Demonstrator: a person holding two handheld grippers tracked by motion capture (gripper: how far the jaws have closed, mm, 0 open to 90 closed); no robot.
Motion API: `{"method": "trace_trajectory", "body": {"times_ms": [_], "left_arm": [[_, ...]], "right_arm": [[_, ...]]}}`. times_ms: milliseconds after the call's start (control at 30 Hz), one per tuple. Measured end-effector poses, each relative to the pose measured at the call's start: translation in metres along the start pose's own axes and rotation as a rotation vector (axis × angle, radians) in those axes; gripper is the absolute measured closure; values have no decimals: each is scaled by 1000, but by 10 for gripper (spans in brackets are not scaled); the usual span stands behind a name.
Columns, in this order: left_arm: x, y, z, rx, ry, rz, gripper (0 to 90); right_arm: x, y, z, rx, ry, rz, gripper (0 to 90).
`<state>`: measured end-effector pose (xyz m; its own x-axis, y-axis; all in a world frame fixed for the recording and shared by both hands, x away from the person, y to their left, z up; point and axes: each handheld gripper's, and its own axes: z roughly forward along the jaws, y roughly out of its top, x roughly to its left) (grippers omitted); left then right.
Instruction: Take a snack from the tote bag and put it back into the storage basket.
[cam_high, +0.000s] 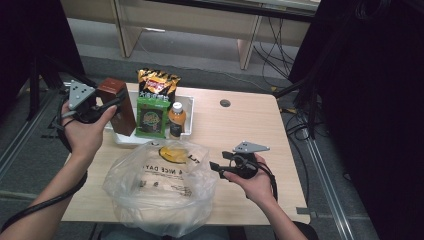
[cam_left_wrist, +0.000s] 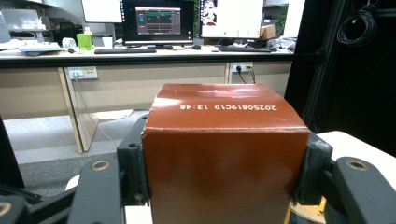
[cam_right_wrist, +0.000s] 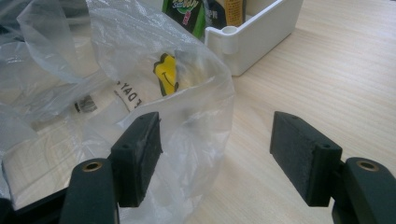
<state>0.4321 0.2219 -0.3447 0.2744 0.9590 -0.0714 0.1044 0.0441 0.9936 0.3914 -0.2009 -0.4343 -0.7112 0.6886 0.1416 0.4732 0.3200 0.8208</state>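
Note:
A tall brown carton (cam_high: 118, 102) stands upright at the left end of the white tray (cam_high: 190, 108), and my left gripper (cam_high: 111, 107) is shut on it from the left. In the left gripper view the carton (cam_left_wrist: 224, 154) sits between both pads (cam_left_wrist: 134, 163), with a printed date on its top. My right gripper (cam_high: 215, 166) hovers open at the right rim of a clear plastic bag (cam_high: 160, 187). In the right gripper view the bag's rim (cam_right_wrist: 205, 93) bulges into the open gap of my right gripper (cam_right_wrist: 217, 149), and neither pad presses on it.
The tray also holds a green packet (cam_high: 151, 117), a crisp bag (cam_high: 157, 82) behind it and an orange-capped bottle (cam_high: 176, 119). Bare wooden tabletop (cam_high: 250, 125) lies right of the tray. A desk with monitors (cam_left_wrist: 159, 21) stands beyond the table.

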Motion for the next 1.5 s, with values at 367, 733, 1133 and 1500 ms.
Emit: {"method": "trace_trajectory", "body": {"times_ms": [367, 733, 1133, 1500], "left_arm": [[0, -2, 11, 8, 9, 2, 372], [4, -5, 16, 16, 28, 2, 372], [8, -7, 24, 22, 50, 9, 371], [11, -9, 34, 29, 67, 5, 372]], "right_arm": [[-1, 0, 0, -9, -2, -8, 347], [-1, 0, 1, -11, 2, -6, 346], [0, -1, 1, -13, -3, 2, 347], [-1, 0, 0, -7, 14, -4, 347]]}}
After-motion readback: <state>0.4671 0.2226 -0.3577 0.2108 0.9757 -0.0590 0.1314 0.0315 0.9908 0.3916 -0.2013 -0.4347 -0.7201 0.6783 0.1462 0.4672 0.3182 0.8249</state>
